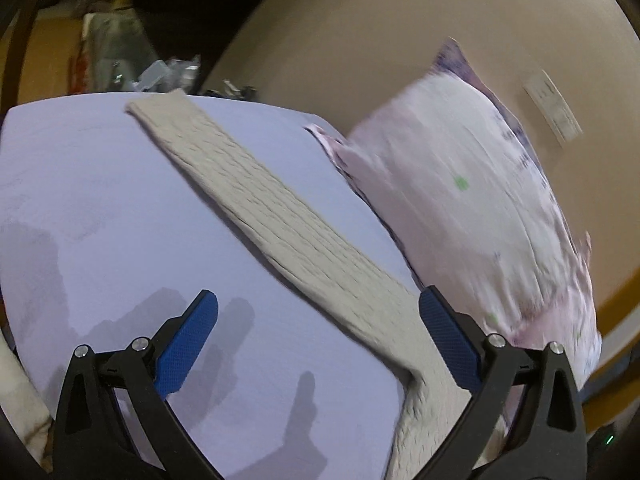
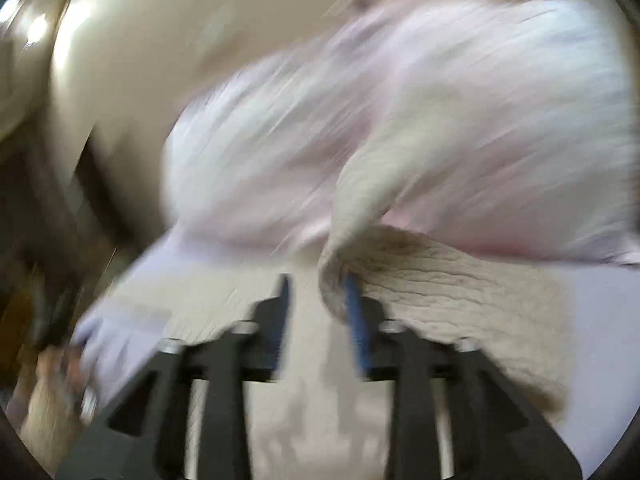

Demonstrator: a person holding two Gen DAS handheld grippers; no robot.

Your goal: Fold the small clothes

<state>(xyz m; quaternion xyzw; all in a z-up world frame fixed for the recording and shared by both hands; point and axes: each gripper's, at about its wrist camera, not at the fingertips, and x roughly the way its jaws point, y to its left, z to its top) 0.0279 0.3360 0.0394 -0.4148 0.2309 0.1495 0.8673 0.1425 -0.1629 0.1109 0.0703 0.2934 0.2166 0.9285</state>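
A beige knitted garment (image 1: pixel 280 216) lies as a long strip across the lilac sheet (image 1: pixel 100 184), running from the far left to near my left gripper's right finger. My left gripper (image 1: pixel 318 312) is open and empty, hovering just above the sheet with the strip's near end under its right finger. In the blurred right wrist view, the beige knit (image 2: pixel 440 280) is bunched up and lifted in a fold by my right gripper (image 2: pixel 318 292). Its jaws stand partly open, with cloth draped over the right fingertip (image 2: pixel 354 292); a grip does not show.
A pink floral pillow (image 1: pixel 460 208) leans against the beige wall at the right edge of the sheet; it also fills the upper right wrist view (image 2: pixel 400 120). Clutter and bags (image 1: pixel 116 52) sit beyond the sheet's far left edge. A wall plate (image 1: pixel 552 108) is on the wall.
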